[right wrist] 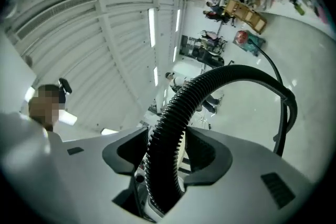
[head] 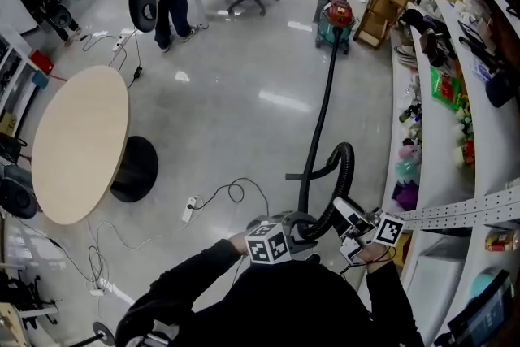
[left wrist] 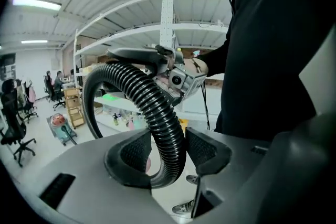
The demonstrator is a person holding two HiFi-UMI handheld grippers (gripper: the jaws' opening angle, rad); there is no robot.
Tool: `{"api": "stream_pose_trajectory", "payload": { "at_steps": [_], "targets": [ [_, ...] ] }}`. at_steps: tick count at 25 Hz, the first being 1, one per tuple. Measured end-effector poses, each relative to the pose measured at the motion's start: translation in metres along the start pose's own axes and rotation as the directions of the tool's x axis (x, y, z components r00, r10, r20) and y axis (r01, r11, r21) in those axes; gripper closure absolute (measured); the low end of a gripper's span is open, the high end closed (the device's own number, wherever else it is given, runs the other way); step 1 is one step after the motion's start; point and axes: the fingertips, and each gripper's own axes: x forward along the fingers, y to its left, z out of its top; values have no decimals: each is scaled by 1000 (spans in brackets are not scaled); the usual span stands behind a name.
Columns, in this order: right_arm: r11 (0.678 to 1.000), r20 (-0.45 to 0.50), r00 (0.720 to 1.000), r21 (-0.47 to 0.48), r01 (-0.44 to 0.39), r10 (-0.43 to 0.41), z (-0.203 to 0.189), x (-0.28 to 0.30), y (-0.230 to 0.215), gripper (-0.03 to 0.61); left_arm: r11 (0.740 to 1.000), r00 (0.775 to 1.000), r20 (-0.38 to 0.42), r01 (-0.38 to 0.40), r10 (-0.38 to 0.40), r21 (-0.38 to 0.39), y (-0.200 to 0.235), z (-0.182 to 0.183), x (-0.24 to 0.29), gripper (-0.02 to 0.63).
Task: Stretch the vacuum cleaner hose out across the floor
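Left claw (left wrist: 169, 150) and right claw (right wrist: 167, 148) clamp black, ribbed, looping hose (head: 322, 106).

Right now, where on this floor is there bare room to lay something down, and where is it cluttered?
The widest bare patch is the floor between the round table and the black hose, up to the standing person. Crowded: the white cables and power strip near the table's foot, and the packed shelves at right.

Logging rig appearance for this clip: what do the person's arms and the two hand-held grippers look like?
The left hand-held gripper and right hand-held gripper have pale grey bodies with black textured pads. Each carries a white cube printed with black square markers. The sleeves are black.
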Motion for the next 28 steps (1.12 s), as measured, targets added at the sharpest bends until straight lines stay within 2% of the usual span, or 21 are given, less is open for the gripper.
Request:
{"api": "stream_pose_trajectory", "payload": {
  "at_steps": [2,3,4,5,6,8,10,12,14,16,17,18,20,21,23,25,28],
  "targets": [
    [989,-45,999,-150,1,-8,-13,0,11,353,999,998,-46,-51,51,15,-2,-9,-2,402],
    [976,-53,999,-220,1,-13,-17,-3,17,353,996,995,-44,-85,85,-9,0,-11,-9,397],
    [962,-55,998,-273,-2,-14,-21,-8,22,358,990,993,-16,-119,119,-71,5,-9,-20,392],
    [950,-55,998,-312,-6,-12,-23,-17,27,366,975,988,32,-143,150,-171,11,-4,-33,387],
    [938,-61,998,-347,-12,-10,-26,-29,31,373,944,979,94,-146,181,-295,18,4,-48,383],
    [904,-102,995,-426,-33,-11,-36,-56,35,376,850,942,227,-98,247,-518,34,30,-73,382],
    [864,-160,987,-498,-67,-15,-52,-81,36,388,765,891,327,-35,315,-643,48,65,-79,380],
    [822,-228,973,-560,-105,-30,-72,-105,38,393,708,852,394,39,344,-705,52,102,-63,380],
    [774,-296,954,-616,-146,-55,-94,-123,38,393,676,849,440,141,293,-723,43,133,-30,359],
    [721,-351,933,-666,-192,-77,-114,-137,39,395,638,867,460,247,191,-730,25,153,8,277],
    [691,-378,921,-690,-214,-93,-124,-145,37,397,621,877,460,284,139,-730,15,157,26,268],
    [664,-406,906,-710,-235,-115,-135,-153,35,397,616,886,454,306,95,-726,5,160,42,268],
    [635,-450,880,-727,-262,-152,-154,-172,27,399,633,903,427,300,54,-714,-15,161,63,273],
    [638,-459,875,-723,-266,-156,-161,-181,22,400,639,910,410,278,64,-717,-22,159,70,298],
    [654,-471,868,-709,-266,-158,-172,-194,13,403,627,916,388,243,103,-740,-34,149,77,425],
    [655,-497,849,-705,-272,-182,-187,-201,3,403,620,922,369,222,118,-753,-49,137,82,451],
    [650,-539,807,-707,-277,-242,-211,-207,-10,402,657,939,318,160,128,-737,-70,119,84,456]
  ]
}}
